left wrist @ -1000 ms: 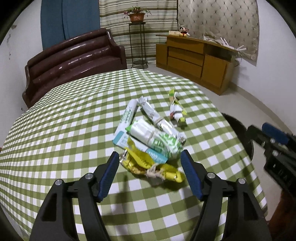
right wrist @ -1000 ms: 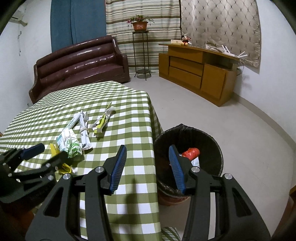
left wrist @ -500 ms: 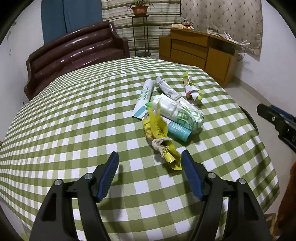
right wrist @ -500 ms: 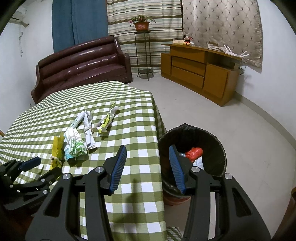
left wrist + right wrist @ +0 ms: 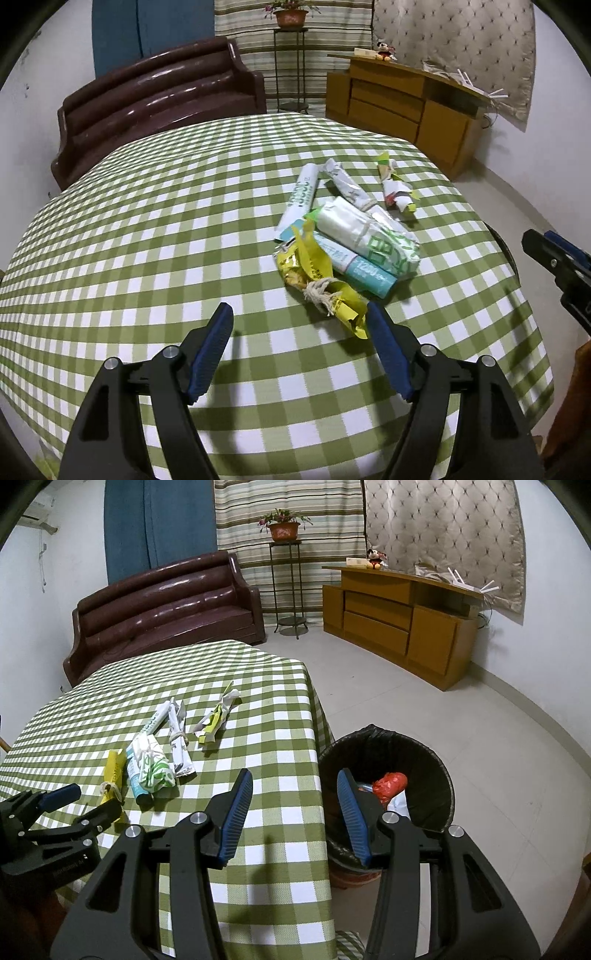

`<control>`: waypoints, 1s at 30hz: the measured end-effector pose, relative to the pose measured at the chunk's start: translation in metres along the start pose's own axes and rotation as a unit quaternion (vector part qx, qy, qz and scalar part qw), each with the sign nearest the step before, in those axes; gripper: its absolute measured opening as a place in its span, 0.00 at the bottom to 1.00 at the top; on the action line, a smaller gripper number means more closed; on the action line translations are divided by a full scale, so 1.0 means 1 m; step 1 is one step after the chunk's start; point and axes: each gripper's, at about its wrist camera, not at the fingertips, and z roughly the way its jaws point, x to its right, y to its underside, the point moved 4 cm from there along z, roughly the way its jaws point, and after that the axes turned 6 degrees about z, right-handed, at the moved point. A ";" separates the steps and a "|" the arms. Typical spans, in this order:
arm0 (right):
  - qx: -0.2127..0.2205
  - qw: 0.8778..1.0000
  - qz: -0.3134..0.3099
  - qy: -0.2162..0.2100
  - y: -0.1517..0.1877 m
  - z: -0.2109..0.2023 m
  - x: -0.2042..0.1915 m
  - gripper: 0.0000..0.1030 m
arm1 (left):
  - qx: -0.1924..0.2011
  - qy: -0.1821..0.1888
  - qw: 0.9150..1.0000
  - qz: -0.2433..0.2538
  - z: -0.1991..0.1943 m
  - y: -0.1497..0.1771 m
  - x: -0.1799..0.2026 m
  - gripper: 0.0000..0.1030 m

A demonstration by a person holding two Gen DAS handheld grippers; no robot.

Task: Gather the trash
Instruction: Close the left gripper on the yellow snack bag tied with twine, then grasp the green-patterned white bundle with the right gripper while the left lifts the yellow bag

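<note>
I see bare floor (image 5: 461,738) right of the table (image 5: 147,229), whose right edge drops beside the bin (image 5: 439,775). The checked cloth is bare left of the trash and in front of my left gripper (image 5: 300,314). Sofa (image 5: 166,605) and cabinet (image 5: 399,616) stand beyond the table. The trash lies near the right edge; long axes run mostly near-to-far. The yellow wrapper (image 5: 314,269) lies nearest, its near end touching the left gripper's right finger. Left jaws stand apart, holding nothing. My right gripper (image 5: 295,779), jaws parted and empty, hangs over the table edge by the bin.
</note>
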 end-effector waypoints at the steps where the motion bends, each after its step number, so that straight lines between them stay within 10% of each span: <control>1: 0.000 1.000 0.000 0.001 0.000 0.000 0.000 0.45 | -0.001 -0.001 1.000 -0.001 -0.001 0.000 -0.002 0.70; 13: -0.002 1.000 0.001 -0.003 0.001 0.002 -0.004 0.45 | -0.001 -0.007 1.000 -0.002 0.003 -0.009 -0.001 0.70; 25: -0.010 1.000 -0.020 -0.020 0.004 0.005 -0.028 0.45 | -0.016 0.038 0.999 0.001 0.017 -0.009 -0.014 0.22; 30: -0.013 0.999 -0.032 -0.032 0.002 0.009 -0.046 0.45 | -0.009 0.036 0.999 0.002 0.013 -0.006 -0.025 0.16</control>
